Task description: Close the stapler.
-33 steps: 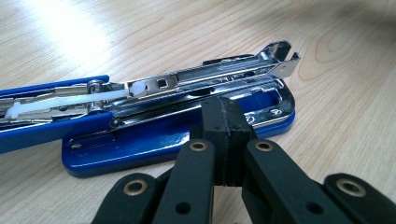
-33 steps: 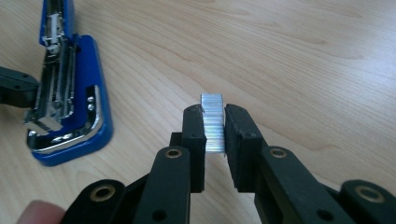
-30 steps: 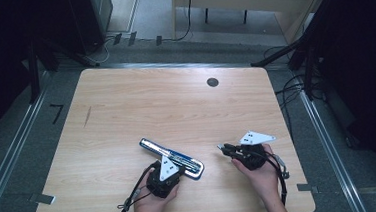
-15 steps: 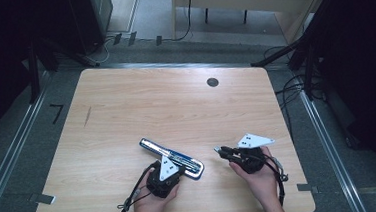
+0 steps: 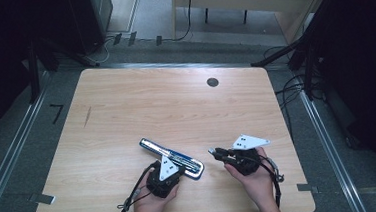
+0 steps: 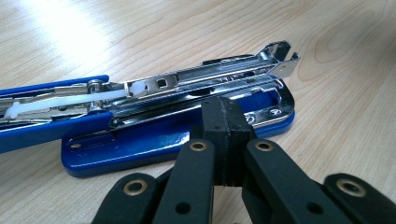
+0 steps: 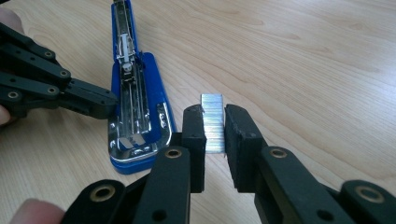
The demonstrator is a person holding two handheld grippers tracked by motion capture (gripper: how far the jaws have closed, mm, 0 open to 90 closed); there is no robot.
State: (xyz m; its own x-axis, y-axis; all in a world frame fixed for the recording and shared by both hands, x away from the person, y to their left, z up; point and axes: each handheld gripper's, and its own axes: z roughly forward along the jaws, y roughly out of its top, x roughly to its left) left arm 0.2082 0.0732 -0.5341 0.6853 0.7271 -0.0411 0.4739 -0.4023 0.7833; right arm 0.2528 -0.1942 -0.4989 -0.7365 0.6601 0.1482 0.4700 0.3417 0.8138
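Observation:
A blue stapler point(image 5: 151, 147) lies flipped open near the table's front edge, its chrome staple channel point(image 6: 187, 81) bared. My left gripper point(image 5: 174, 163) is shut with nothing between its jaws, and its tip point(image 6: 223, 122) rests against the stapler's blue base point(image 6: 140, 144). My right gripper point(image 5: 213, 152) sits just right of the stapler, shut on a short silver strip of staples point(image 7: 212, 112). The strip stands upright between the pads, beside the stapler's front end point(image 7: 135, 140). The left gripper point(image 7: 105, 105) reaches in over the stapler in the right gripper view.
A dark round grommet hole point(image 5: 213, 82) sits at the far right of the wooden table point(image 5: 176, 107). A dark scuff point(image 5: 87, 116) marks the left side. Cables and furniture legs lie on the floor beyond the table.
My right gripper has edged left toward the stapler with the staple strip in it. The left gripper and the stapler have stayed put.

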